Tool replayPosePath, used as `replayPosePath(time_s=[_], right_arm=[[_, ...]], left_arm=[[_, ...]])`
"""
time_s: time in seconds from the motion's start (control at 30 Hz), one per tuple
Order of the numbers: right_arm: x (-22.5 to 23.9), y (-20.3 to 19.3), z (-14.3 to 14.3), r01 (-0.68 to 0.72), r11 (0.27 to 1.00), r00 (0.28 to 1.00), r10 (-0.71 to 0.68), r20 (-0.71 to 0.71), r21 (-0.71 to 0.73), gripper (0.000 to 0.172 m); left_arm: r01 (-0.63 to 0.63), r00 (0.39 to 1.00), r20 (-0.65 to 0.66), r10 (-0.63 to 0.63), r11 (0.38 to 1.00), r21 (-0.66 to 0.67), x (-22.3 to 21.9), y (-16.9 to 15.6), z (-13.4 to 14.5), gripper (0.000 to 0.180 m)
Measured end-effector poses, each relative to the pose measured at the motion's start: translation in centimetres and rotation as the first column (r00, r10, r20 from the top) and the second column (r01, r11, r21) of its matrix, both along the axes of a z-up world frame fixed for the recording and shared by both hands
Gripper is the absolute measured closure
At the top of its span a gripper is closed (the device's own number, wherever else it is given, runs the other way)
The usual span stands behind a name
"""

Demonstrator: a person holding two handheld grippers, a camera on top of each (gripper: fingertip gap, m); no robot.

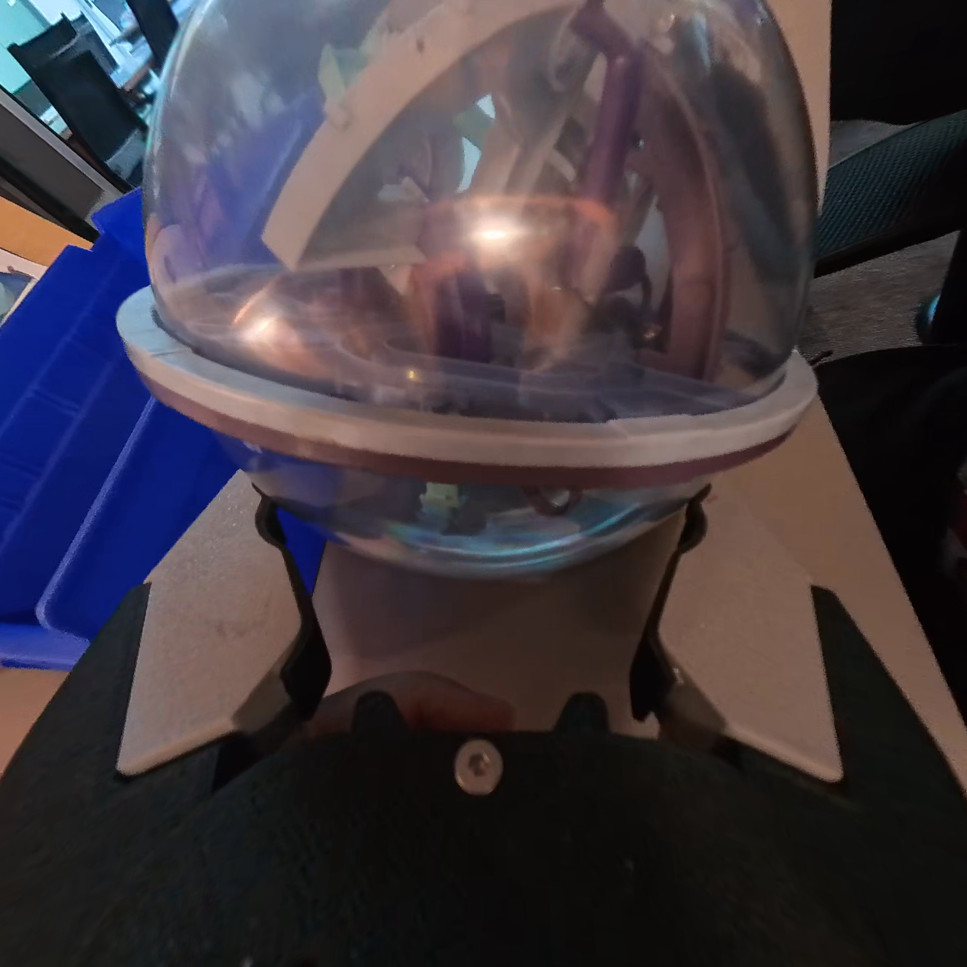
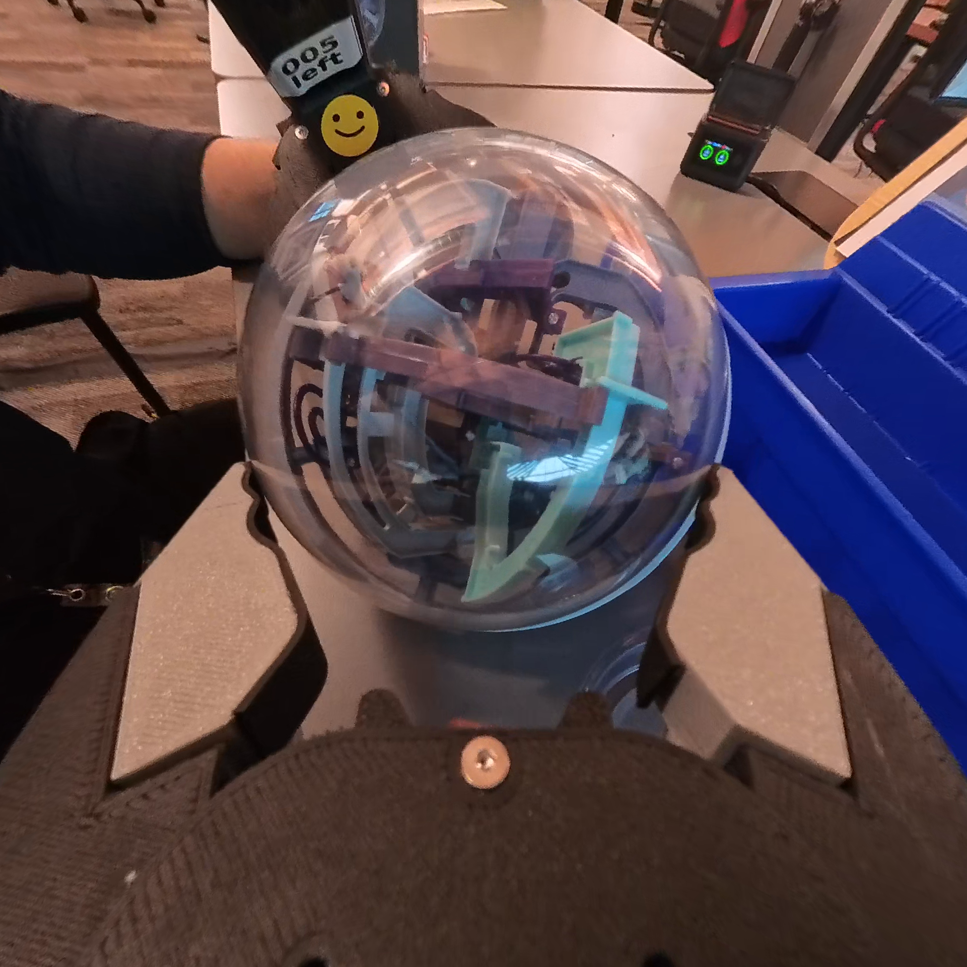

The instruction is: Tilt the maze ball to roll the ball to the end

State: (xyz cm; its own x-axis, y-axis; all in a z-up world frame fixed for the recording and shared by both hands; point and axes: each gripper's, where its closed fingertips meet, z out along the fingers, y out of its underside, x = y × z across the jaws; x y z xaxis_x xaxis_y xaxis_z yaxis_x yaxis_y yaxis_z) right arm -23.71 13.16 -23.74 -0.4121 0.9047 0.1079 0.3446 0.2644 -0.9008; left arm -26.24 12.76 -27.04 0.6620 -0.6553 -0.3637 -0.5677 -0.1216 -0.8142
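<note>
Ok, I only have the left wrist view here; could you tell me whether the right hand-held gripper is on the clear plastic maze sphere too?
Observer: Yes, the right hand-held gripper has a fingertip against each side of the clear plastic maze sphere.
Operator: Thanks. Is anything standing beyond the sphere?
Observer: A small black box with two green lights stands on the grey table.
Operator: And what faces your side?
Observer: A mint-green curved track, low inside the sphere.
</note>
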Motion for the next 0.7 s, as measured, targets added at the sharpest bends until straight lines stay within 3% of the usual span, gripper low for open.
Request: replayPosePath(time_s=[0.7], right_arm=[[0.01,-0.50,0.13,0.036,0.992,0.999,-0.033,-0.024,0.119,0.017]], left_arm=[[-0.008,0.997,-0.073,0.012,0.999,0.050,-0.40,0.08,-0.36,0.030]])
